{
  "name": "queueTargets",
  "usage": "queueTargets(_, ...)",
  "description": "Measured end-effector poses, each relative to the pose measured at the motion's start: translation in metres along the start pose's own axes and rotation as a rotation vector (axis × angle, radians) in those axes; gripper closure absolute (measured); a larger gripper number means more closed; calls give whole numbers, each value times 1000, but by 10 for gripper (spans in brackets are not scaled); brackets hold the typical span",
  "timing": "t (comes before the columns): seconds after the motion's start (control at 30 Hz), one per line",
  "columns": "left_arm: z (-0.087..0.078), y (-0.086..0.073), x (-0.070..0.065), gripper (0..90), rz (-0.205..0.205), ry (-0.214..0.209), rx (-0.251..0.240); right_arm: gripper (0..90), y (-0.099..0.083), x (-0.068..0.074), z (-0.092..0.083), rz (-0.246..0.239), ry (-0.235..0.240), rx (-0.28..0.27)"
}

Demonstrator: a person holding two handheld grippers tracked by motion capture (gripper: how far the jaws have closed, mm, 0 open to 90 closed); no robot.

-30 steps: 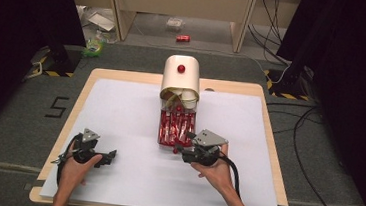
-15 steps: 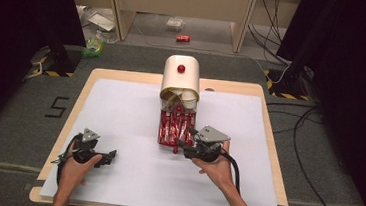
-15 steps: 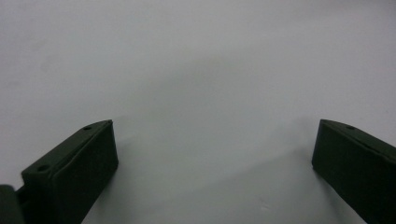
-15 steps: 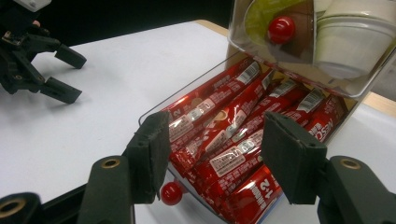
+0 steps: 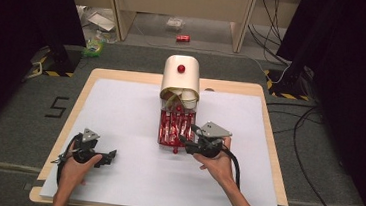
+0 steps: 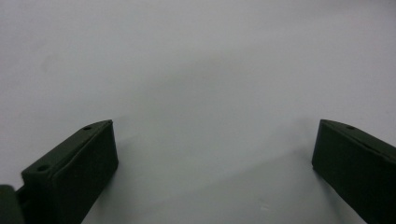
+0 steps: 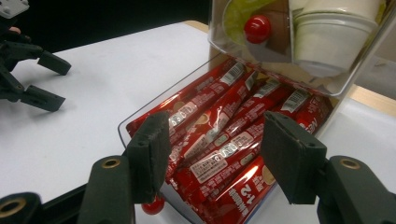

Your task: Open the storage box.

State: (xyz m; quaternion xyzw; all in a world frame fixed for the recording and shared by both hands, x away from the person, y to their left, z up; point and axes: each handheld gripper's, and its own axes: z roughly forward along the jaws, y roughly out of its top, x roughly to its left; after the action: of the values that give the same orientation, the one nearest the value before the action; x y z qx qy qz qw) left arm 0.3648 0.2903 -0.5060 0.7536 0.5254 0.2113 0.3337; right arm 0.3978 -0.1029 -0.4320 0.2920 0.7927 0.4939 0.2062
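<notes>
Spreading across most of the high view, the wooden worktop (image 5: 268,140) is covered by a white sheet (image 5: 120,112), with a strip of bare wood left along the far and right edges. Wide open sheet is seen on the left half and along the near edge.

At the far middle a cream dispenser (image 5: 181,75) with a red knob (image 5: 181,68) is stood, paper cups (image 7: 327,32) being seen behind its clear front. Its clear drawer (image 7: 140,122) is pulled out toward the person and is packed with red stick packets (image 7: 219,135); their print cannot be read.

The right hand-held gripper (image 5: 188,139) is held at the drawer's near right corner, its jaws apart above the packets, nothing clamped between them. Whether the pads touch a packet cannot be told. A small red ball (image 7: 152,205) below the drawer's front is partly hidden by one jaw.

The left hand-held gripper (image 5: 111,156) is rested near the left near corner, well apart from the drawer, jaws wide apart over bare sheet.
</notes>
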Motion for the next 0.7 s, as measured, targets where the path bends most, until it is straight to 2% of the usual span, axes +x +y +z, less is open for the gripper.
queueTargets(0.7, 0, 0, 0, 0, -1, -1, -1, 426, 4, -7, 16, 8, 30, -6)
